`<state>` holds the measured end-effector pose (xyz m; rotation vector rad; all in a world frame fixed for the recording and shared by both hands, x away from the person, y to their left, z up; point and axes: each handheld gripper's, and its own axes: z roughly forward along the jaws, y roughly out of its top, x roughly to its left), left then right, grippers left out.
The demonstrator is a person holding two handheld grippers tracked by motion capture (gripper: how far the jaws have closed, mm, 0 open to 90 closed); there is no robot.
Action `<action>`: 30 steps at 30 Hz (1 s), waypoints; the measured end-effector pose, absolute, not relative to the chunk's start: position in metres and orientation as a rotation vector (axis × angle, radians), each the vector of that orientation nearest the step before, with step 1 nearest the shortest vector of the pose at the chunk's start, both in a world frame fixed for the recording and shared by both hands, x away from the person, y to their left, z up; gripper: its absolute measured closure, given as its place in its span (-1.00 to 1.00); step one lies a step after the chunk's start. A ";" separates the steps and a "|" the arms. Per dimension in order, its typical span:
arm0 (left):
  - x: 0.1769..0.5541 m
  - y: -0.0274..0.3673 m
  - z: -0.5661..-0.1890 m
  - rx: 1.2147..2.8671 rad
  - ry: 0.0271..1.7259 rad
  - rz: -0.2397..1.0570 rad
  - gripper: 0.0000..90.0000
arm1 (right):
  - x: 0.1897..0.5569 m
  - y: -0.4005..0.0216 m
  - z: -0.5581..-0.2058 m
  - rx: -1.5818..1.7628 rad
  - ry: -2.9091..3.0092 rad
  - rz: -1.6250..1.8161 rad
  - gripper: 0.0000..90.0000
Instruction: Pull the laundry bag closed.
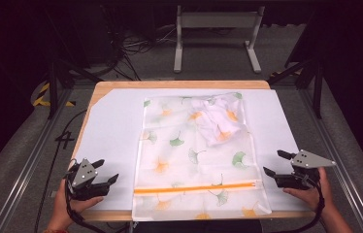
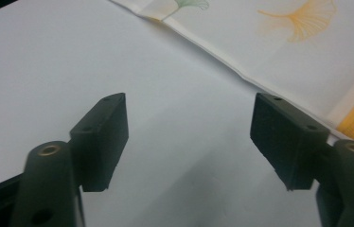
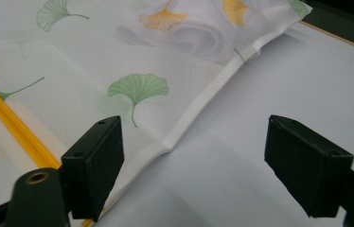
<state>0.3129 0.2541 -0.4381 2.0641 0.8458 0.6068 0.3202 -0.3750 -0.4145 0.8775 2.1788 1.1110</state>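
Translucent ginkgo-print zip bag (image 1: 196,160) looks light, limp, slippery (white cloth (image 1: 217,122) inside); pinch hemmed side edges. Both grippers' fingers open, empty.

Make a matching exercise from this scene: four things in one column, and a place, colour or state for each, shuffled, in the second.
Things:
1. zipper
2. left tongs
3. white cloth
4. bag

Descriptions:
A. bunched up inside the bag, at its far right corner
B. orange, running across the bag near its near end
C. open, over the bare white sheet beside the bag
D. flat on the sheet, sheer white with green and orange leaf prints

Pairs: 1-B, 2-C, 3-A, 4-D
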 end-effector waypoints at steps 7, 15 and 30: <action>0.317 0.270 -0.441 2.011 0.883 0.624 -0.59 | 0.326 -0.388 -0.421 0.955 2.121 1.102 -0.66; 0.313 0.287 -0.448 1.958 0.939 0.612 -0.77 | 0.326 -0.395 -0.427 0.994 2.071 1.098 -0.72; 0.294 0.297 -0.451 1.780 1.062 0.602 -0.84 | 0.322 -0.409 -0.432 1.100 2.007 1.157 -0.81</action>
